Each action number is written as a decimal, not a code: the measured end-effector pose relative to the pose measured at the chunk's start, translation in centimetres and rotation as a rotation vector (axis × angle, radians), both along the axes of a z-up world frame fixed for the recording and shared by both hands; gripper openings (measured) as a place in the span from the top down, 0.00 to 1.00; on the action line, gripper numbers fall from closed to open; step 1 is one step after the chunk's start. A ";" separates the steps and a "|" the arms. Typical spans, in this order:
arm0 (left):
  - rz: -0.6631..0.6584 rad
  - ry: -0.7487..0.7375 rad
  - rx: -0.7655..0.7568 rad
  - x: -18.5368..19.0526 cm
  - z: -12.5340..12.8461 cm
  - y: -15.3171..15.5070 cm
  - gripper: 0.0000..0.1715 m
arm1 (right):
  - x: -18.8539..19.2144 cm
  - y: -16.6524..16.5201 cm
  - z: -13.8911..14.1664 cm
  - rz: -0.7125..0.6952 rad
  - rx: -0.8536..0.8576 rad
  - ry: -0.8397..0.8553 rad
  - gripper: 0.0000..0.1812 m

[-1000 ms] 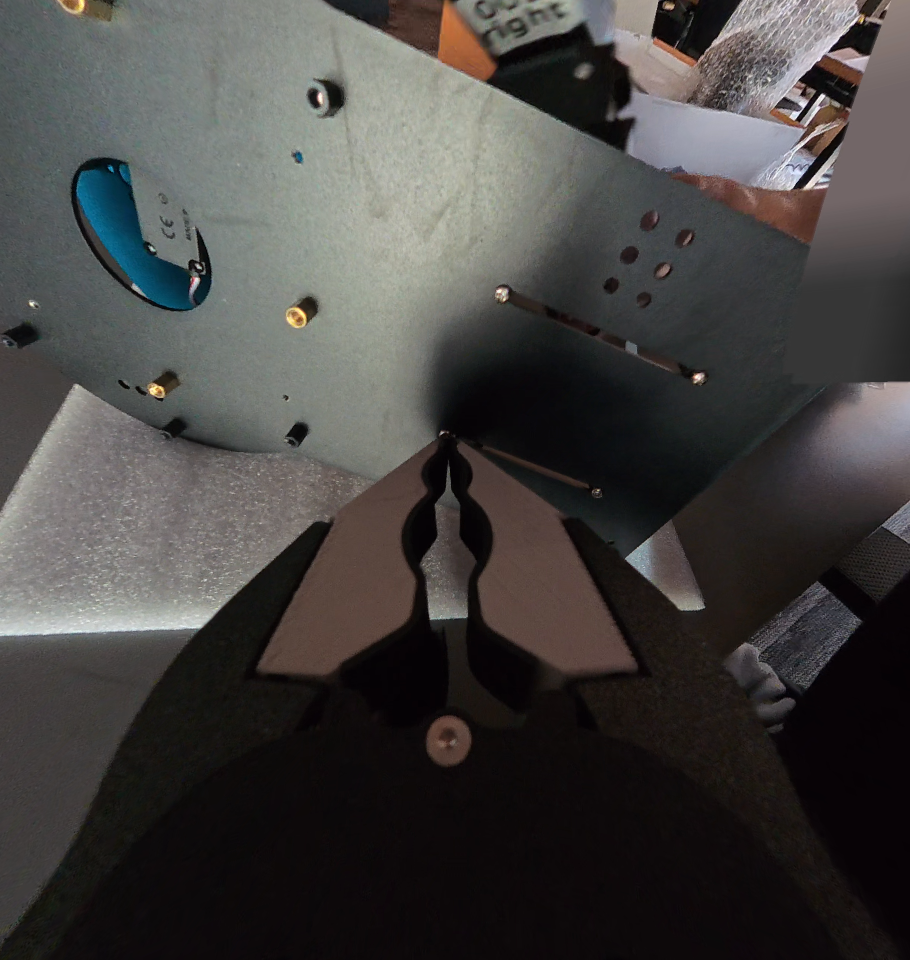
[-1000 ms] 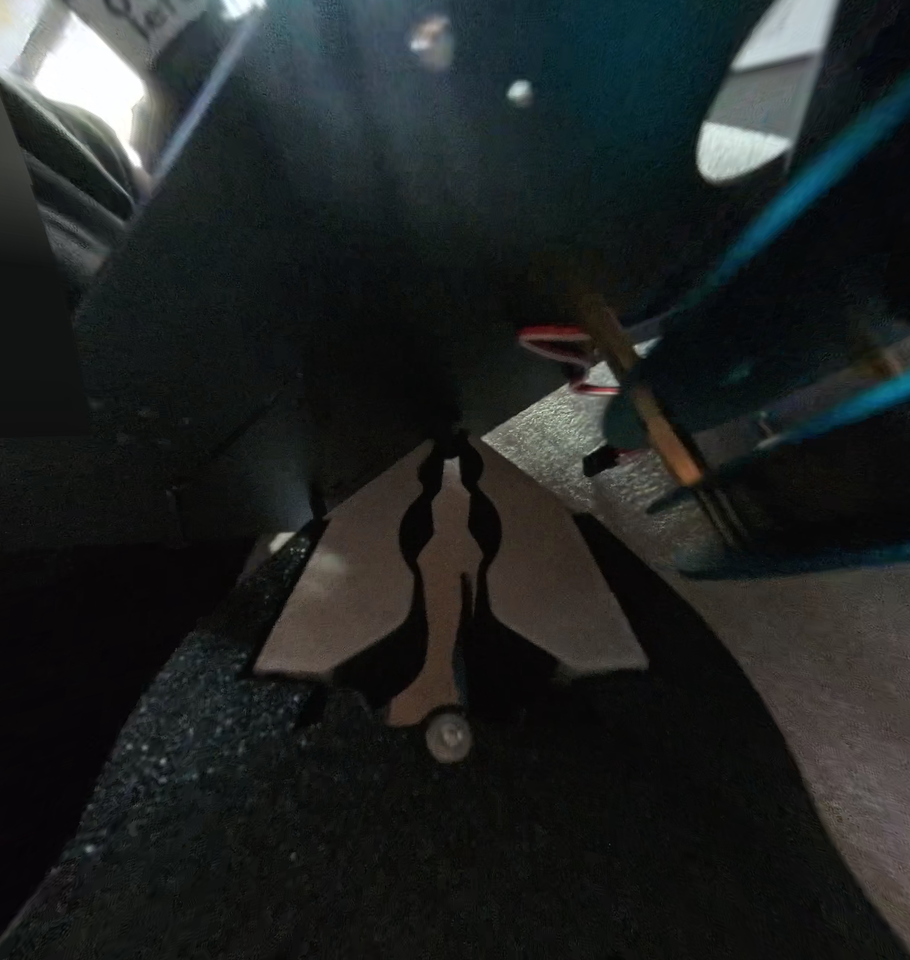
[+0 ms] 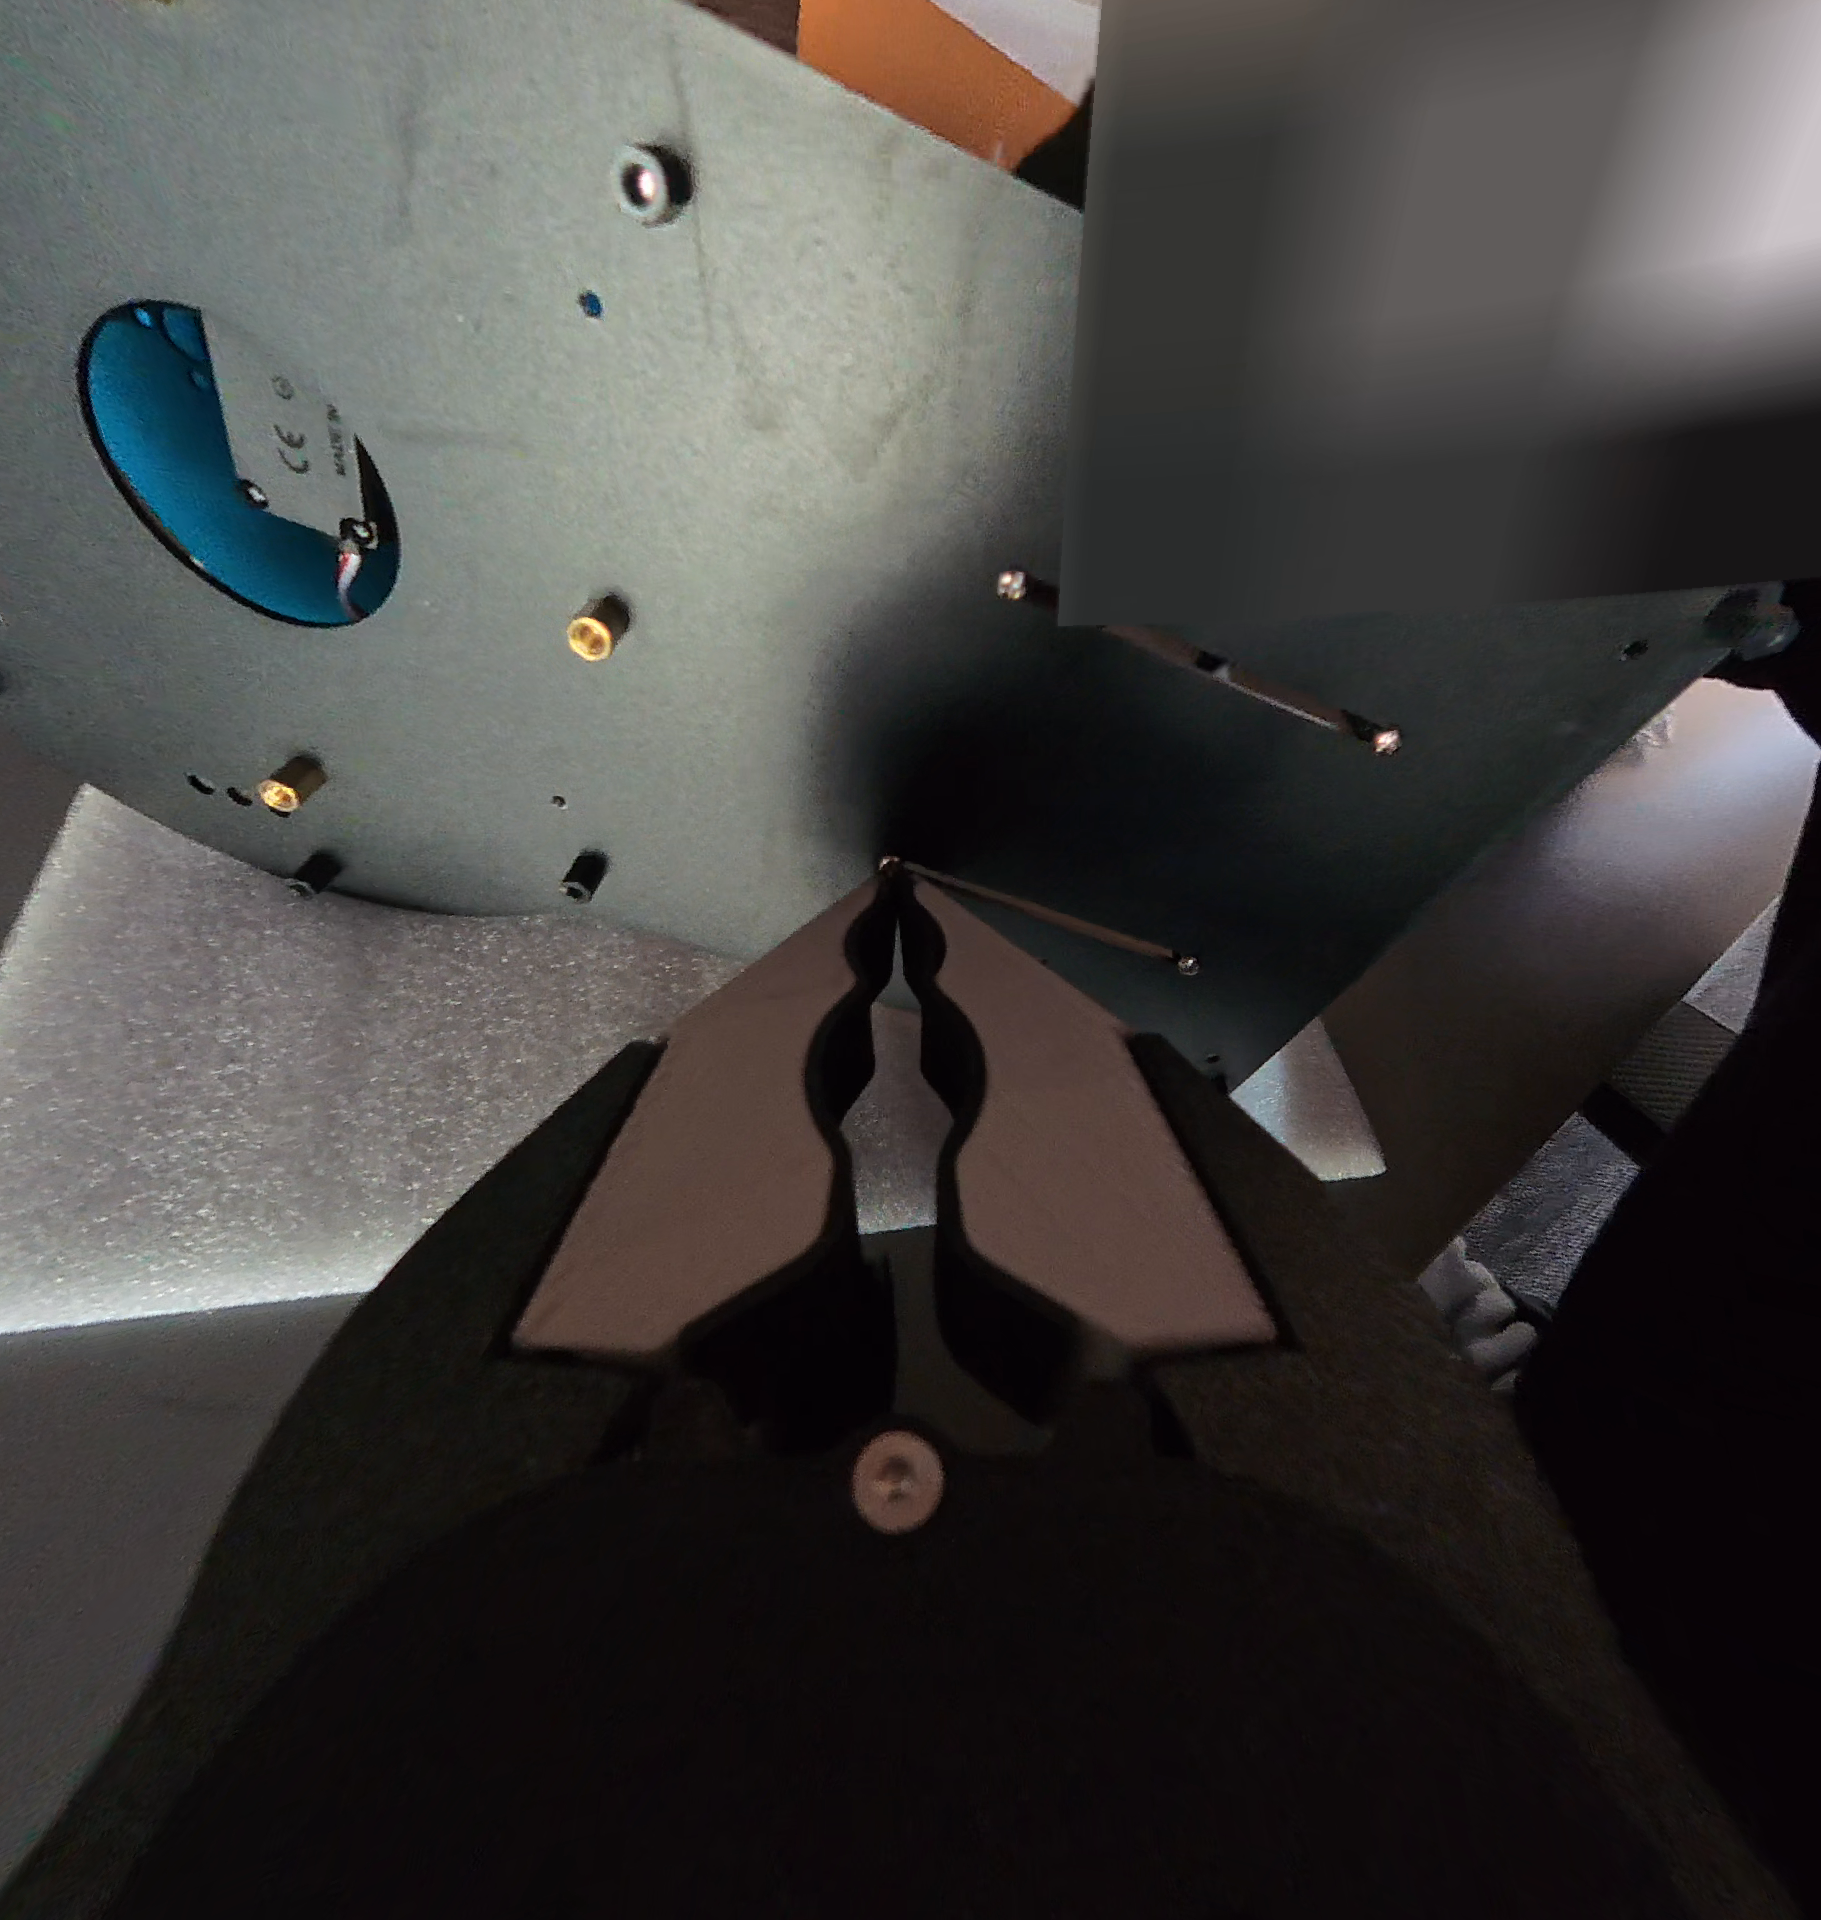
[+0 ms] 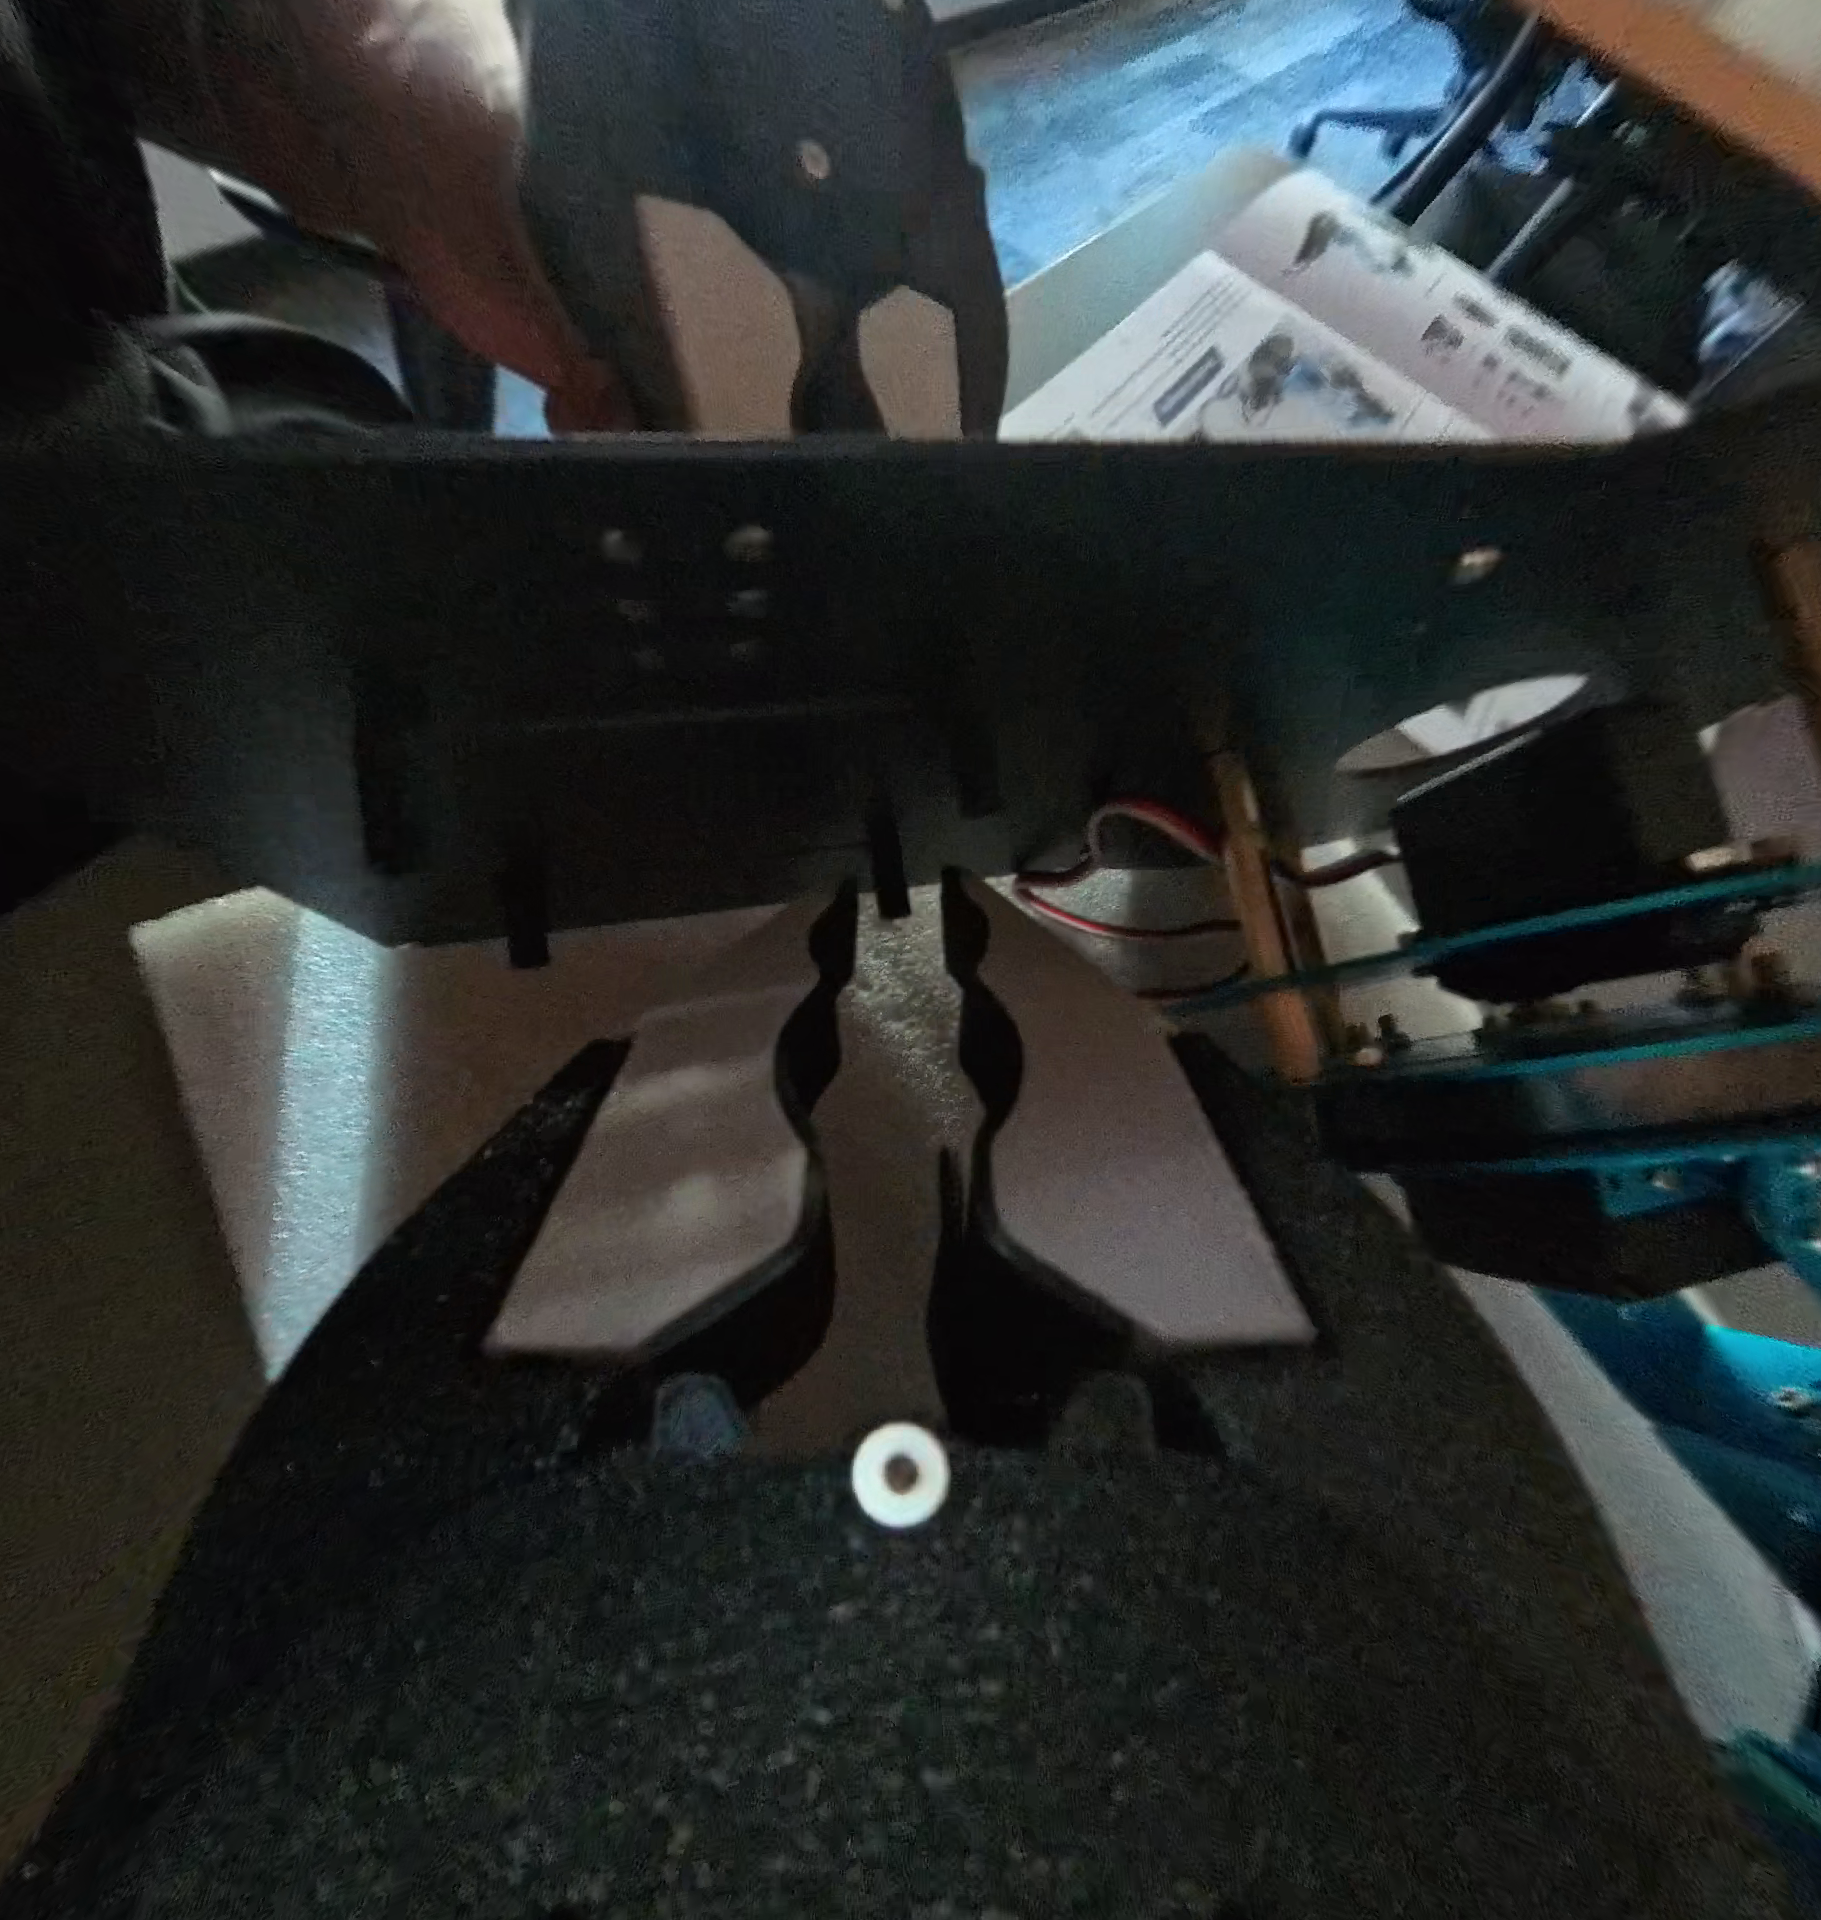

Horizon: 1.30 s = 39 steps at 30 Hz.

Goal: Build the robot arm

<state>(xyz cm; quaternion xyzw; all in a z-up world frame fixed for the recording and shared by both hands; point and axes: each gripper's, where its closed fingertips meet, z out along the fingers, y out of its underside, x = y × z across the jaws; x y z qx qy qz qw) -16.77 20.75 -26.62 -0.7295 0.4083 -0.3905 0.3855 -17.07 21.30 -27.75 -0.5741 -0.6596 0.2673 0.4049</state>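
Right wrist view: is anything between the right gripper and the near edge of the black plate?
Nothing visible. The right gripper is open with its tips already at the plate edge, a small black tab between them. The red-and-white wires and a brass standoff sit off to the right, outside the gap.

One dark plate point(image 3: 594, 436), two brass standoffs point(image 3: 596, 632)

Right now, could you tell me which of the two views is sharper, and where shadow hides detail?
Left wrist view: sharp, though shadow darkens the plate near the left gripper. Right wrist view: softer, blurred at the edges; the plate above the right gripper is underexposed, and the booklet is smeared.
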 end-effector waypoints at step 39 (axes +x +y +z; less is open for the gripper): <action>-0.194 -0.159 0.093 2.4 5.1 -6.6 0.98 | 1.9 -6.9 4.3 0.293 -0.213 -0.071 0.96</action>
